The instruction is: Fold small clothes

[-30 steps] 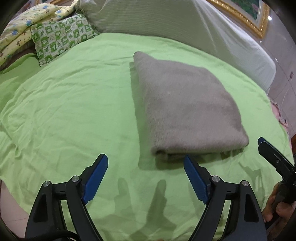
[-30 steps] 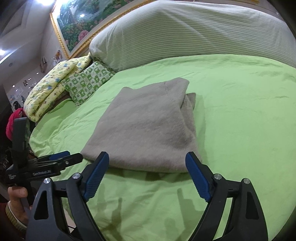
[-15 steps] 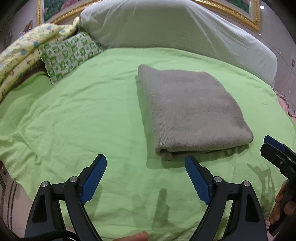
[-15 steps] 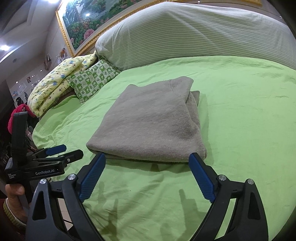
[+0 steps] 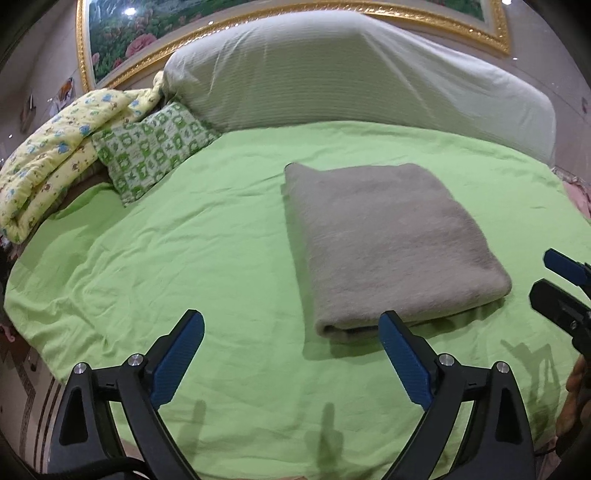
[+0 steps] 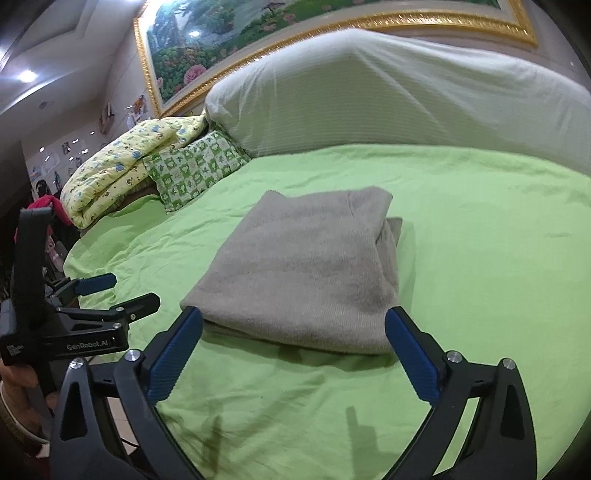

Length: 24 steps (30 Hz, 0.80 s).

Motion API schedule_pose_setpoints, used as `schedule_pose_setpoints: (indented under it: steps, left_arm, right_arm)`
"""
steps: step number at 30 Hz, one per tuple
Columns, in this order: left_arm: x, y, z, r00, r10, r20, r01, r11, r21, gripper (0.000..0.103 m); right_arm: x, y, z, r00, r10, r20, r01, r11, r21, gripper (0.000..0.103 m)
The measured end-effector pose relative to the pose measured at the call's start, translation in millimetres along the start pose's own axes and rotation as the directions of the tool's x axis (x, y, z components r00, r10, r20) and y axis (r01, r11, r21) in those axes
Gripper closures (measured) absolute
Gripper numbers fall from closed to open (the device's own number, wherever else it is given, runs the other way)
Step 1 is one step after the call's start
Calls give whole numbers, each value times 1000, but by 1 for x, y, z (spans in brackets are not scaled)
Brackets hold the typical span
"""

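A grey garment [image 5: 388, 240], folded into a thick rectangle, lies flat on the green bed sheet [image 5: 184, 240]. My left gripper [image 5: 291, 321] hovers just short of its near left corner, jaws opening, with only sheet between its blue pads. In the right wrist view the same grey garment [image 6: 310, 266] lies just beyond my right gripper [image 6: 293, 314], whose jaws are also opening wide and hold nothing. Each gripper shows in the other's view: the right gripper [image 5: 561, 280] at the right edge, the left gripper [image 6: 110, 295] at the left, held in a hand.
A green patterned pillow [image 5: 155, 151] and a yellow printed quilt [image 5: 55, 158] lie at the far left of the bed. A large pale striped bolster [image 5: 351, 74] runs along the head, under a gold-framed picture [image 6: 258, 29]. The bed's near edge drops to tiled floor [image 5: 22, 387].
Both grippers' jaws have spread wider. The left view has risen and tilted up, showing more of the bolster and picture. The grey garment has stayed in place.
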State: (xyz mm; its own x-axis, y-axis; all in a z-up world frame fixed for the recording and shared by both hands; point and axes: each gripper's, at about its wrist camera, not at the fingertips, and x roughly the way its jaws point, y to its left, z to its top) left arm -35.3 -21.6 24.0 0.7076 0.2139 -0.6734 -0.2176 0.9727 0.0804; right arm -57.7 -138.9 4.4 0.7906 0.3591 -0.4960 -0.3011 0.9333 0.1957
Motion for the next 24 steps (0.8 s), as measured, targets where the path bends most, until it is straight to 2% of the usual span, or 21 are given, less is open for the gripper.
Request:
schedule_pose_setpoints:
  steps: [4,8,13,24]
  left_arm:
    - [14,1,-5,998,-56,4,56,998,-7,3]
    - [31,2,-11,996,-84,1,84,996,-31,3]
    - [45,5,-13,997,-79,-10,79,996,-36,3]
    - [48,9,-15,996,-85,-29,83,994,-67,3]
  right_arm:
    - [7,4,-4,1000,-1,12,2,998,-64,1]
    - [20,2,-10,1000,-10,-4,10,998,-55,0]
    - [37,3,-19,998,-37,-44,34,996,-82,0]
    - [49,4,-15,998,-32,-45,28,996,-90,0]
